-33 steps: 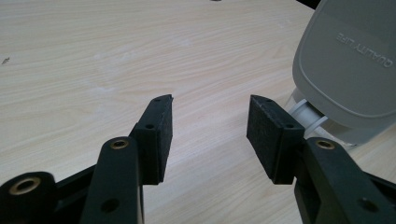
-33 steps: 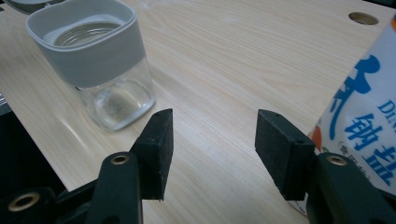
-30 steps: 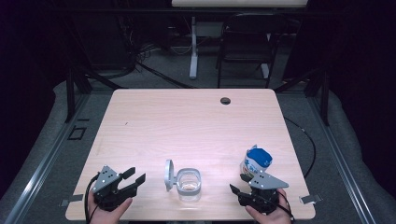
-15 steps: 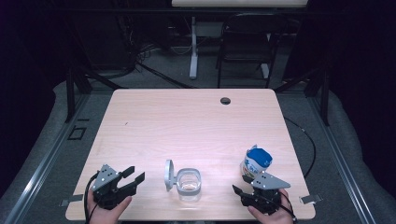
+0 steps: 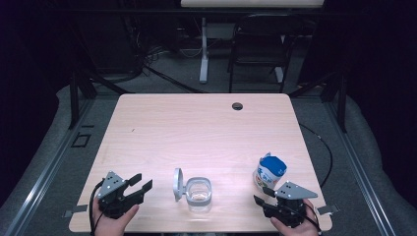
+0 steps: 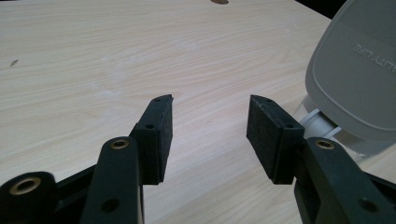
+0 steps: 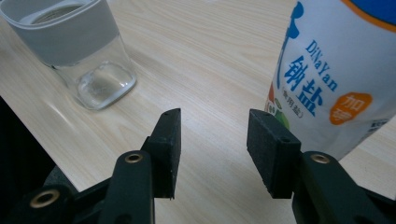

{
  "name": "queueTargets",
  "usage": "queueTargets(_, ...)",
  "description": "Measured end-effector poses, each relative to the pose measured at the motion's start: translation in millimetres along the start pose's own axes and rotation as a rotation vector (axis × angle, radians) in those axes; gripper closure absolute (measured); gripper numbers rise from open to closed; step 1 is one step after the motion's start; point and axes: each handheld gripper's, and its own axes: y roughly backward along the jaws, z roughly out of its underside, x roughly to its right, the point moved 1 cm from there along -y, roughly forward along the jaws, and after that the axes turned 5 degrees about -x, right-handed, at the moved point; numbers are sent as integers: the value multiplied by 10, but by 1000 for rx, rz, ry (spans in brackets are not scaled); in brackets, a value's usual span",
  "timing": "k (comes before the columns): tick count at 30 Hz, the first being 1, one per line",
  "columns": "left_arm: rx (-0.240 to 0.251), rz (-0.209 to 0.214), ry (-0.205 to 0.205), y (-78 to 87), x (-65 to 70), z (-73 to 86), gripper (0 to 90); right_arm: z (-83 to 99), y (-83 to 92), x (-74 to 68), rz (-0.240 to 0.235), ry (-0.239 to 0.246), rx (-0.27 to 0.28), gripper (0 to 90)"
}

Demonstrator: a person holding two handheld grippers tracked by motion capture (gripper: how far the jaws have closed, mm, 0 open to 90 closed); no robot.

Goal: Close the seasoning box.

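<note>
Blue-and-white salt bag [image 5: 269,171], clear jar [image 5: 199,193]

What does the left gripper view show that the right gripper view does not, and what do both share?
Left gripper view: the grey hinged lid standing open, and a dark hole at the table's far edge. Right gripper view: the salt bag with blue characters, and the clear container below its grey rim. Both: the pale wooden table and a pair of black jaws standing apart with nothing between them.

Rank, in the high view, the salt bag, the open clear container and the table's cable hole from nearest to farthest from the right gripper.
From the right gripper:
1. Salt bag, standing just beyond it.
2. Clear container, to its left, lid open.
3. Cable hole, at the table's far edge.
</note>
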Motion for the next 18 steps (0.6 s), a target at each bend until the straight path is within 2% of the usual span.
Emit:
queueTargets(7,-8,-1,5,0,-20,14,510,39,39,101,1,-19,-12,548)
queueTargets(11,-7,0,7,-15,-13,19,510,71,65,173,-6,-50,-22,569)
queueTargets(18,-7,0,10,-25,-23,17,510,124,101,261,11,-81,-39,569)
